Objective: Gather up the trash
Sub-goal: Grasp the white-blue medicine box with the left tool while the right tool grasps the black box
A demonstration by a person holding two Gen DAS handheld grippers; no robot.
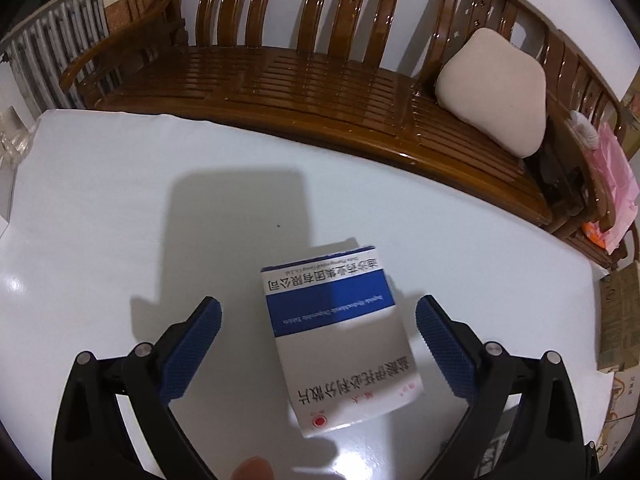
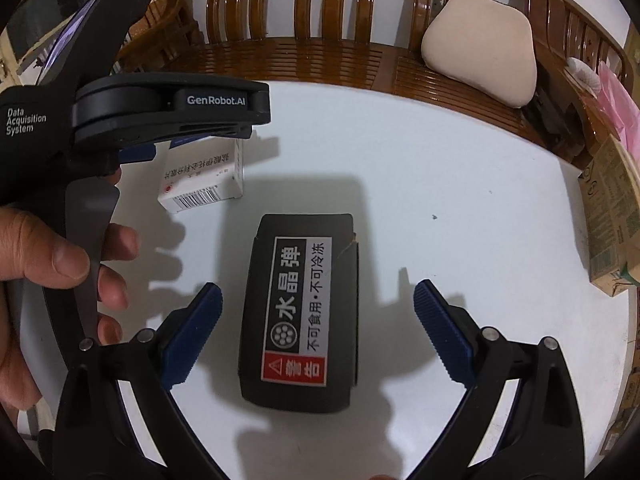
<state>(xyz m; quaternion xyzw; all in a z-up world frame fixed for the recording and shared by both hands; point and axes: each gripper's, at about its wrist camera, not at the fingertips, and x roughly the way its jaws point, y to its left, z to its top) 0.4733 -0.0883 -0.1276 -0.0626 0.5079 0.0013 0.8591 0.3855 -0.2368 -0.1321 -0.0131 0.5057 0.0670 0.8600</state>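
While flat (closed): black box (image 2: 298, 312), carton (image 1: 340, 340).

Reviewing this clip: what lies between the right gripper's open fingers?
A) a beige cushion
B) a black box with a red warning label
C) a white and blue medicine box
B: in the right wrist view the black box lies flat on the white table between the right gripper's spread fingers, untouched.

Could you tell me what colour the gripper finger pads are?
Blue, textured pads; clearest in the right wrist view.

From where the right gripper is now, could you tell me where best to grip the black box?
Probably across its two long sides, mid-length, coming from above: the black box lies flat on the table, lengthwise between the open right gripper.
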